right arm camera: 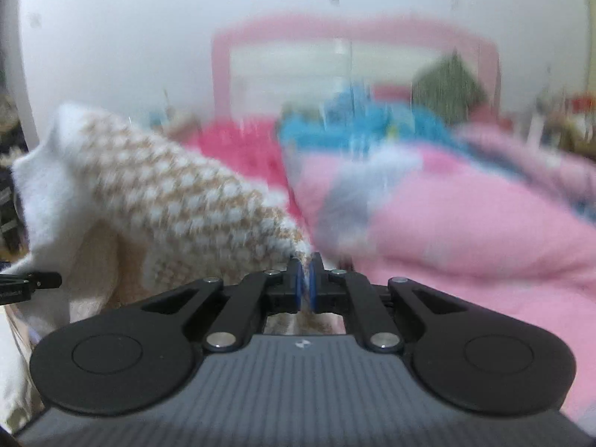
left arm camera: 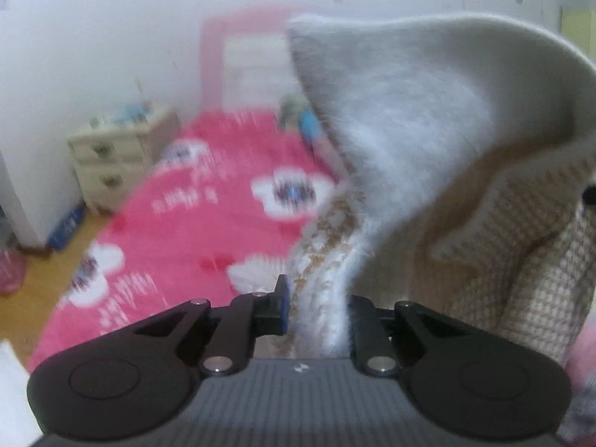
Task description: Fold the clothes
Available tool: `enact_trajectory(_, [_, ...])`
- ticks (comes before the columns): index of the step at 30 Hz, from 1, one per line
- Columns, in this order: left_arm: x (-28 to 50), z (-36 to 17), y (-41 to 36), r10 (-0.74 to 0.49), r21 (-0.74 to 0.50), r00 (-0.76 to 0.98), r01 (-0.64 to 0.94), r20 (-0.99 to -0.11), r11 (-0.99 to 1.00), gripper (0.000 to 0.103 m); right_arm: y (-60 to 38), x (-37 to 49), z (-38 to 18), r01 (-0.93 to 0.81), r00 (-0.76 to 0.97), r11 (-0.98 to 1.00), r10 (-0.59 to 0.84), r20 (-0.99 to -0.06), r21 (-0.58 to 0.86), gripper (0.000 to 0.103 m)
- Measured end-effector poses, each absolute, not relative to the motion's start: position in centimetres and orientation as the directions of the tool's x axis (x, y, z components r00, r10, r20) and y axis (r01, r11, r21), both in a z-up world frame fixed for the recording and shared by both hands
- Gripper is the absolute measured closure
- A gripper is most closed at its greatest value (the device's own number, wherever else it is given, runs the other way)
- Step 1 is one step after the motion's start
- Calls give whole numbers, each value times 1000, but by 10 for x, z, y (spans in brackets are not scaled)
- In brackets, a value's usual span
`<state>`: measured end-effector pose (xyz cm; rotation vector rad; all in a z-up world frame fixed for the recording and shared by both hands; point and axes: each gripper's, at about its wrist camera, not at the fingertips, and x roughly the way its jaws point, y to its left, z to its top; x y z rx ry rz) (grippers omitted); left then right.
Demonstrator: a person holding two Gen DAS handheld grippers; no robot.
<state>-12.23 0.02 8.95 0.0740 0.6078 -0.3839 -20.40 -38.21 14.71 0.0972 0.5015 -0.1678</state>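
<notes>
Both grippers pinch the fleecy checked garment (left arm camera: 428,141): the left gripper (left arm camera: 316,309) on a thick bunch, the right gripper (right arm camera: 306,287) on a thin edge. It looks soft, light and floppy, sagging between the fingers. Edges or corners seem the surest hold.

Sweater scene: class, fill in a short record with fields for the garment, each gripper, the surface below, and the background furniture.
garment: white and tan checked sweater, fuzzy white inside, lifted off the bed
left gripper: shut on the sweater, fabric bunched between its pads
right gripper: shut on a thin edge of the sweater
surface: bed with pink flowered sheet
also on bed: pink quilt, blue cloth
furniture: cream drawer unit, pink headboard
image: blurred
</notes>
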Motion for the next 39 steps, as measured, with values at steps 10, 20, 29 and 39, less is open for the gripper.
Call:
enact_trajectory(10, [-188,251,58,-284,-59,941,278,-186,959,97,-363,-289,278,40,995,999,-36,-93,34,101])
enact_trajectory(20, [-255,335,84,-244,-16,969,244,26,970,97,-349,-358,352,-110,991,994,108,84,22,101])
enact_trajectory(29, [-246,329,96,-198,-67,980,197,-2,978,97,-356,-360,348,-215,974,972,208,86,91,101])
enact_trajectory(39, [-104,235,81,-125,-83,969,109,-213,991,96,-343,-235,263,-110,987,987,122,-104,115,101])
